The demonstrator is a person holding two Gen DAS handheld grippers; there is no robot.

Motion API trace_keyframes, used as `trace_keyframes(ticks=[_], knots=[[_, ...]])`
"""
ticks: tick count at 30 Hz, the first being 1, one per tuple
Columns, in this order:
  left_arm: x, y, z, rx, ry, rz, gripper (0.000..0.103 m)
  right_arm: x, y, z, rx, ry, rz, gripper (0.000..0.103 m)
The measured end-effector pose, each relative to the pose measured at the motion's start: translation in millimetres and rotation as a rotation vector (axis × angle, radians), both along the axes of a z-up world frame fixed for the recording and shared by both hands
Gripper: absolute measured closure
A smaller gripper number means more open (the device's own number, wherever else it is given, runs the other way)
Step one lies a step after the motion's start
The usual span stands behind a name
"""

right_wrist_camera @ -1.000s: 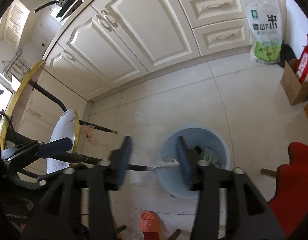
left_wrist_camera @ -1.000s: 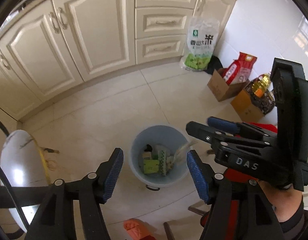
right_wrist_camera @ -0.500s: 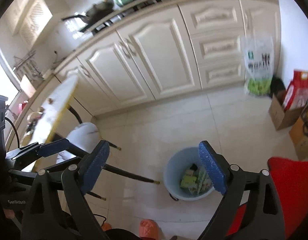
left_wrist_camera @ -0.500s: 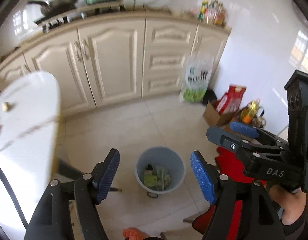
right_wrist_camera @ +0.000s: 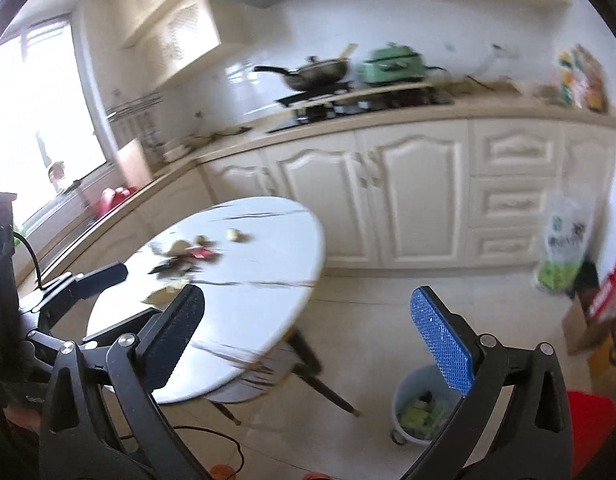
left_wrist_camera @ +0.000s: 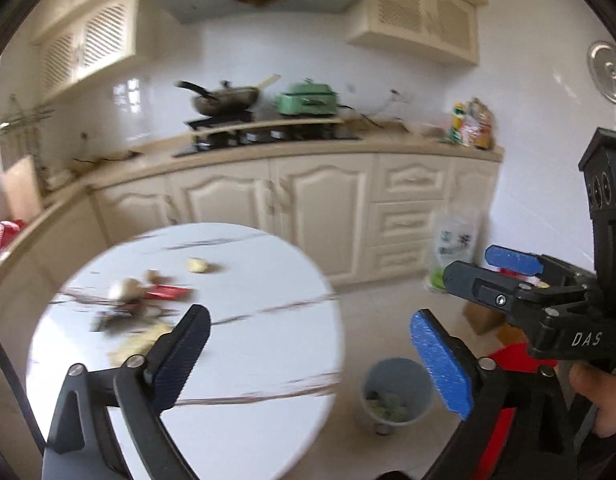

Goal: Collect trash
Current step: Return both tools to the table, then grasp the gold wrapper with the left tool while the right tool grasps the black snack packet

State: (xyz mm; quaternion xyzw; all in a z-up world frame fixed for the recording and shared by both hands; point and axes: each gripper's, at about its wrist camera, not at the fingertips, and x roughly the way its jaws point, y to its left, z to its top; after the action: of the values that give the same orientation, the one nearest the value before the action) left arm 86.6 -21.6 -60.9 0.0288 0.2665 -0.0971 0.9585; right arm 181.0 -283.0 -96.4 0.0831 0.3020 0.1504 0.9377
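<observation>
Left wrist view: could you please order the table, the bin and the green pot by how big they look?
1. table
2. bin
3. green pot
The bin and pot look close; the pot stands farther off.

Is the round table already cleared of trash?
No: scraps, among them a red wrapper, lie on the white round table in the left wrist view.

The round counter (left_wrist_camera: 244, 360) was white with dark marble veins; the bin (left_wrist_camera: 400, 376) pale blue; the cabinets (right_wrist_camera: 420, 184) cream; the tongs' pads (right_wrist_camera: 442, 340) blue.
</observation>
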Motion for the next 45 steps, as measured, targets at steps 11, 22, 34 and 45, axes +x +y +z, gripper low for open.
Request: trace_keyframes(ticks=[11,22,34,45], knots=[[16,97,-50,0.073,0.133,0.183,0.003,56,123,-28,-0.082,0.083,0.184,0.0],[96,120,-99,0.123,0.293,0.217,0.019,110,172,-80,-0.108,0.188,0.247,0.0],[158,121,-127,0.121,0.35,0.15,0.068,143,190,-102,-0.136,0.237,0.254,0.0],[114,164,-122,-0.038,0.307,0.254,0.101,156,224,-97,-0.186,0.23,0.301,0.0]])
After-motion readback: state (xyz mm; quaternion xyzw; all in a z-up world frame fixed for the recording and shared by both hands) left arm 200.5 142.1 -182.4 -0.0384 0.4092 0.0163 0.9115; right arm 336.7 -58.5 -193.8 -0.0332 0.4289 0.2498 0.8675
